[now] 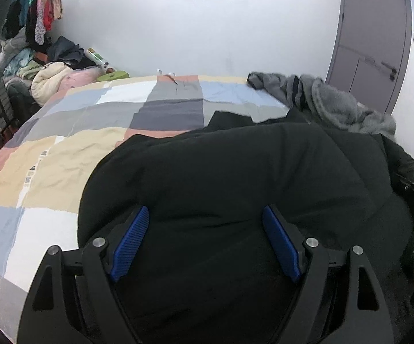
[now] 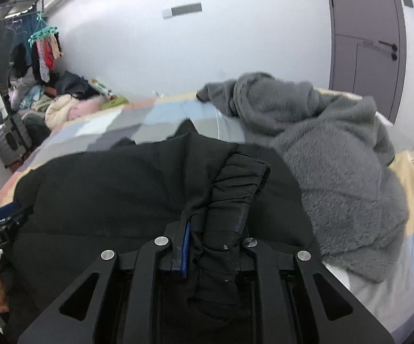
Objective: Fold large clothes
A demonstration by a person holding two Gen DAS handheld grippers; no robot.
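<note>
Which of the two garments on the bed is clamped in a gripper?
The black padded jacket: its elastic cuff sits pinched in the right gripper. The grey fleece lies bunched beside it, untouched by either gripper.

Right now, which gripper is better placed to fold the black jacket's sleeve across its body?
Right. The right gripper is already shut on the black jacket's sleeve cuff, while the left gripper hangs open over the jacket body, holding nothing.
</note>
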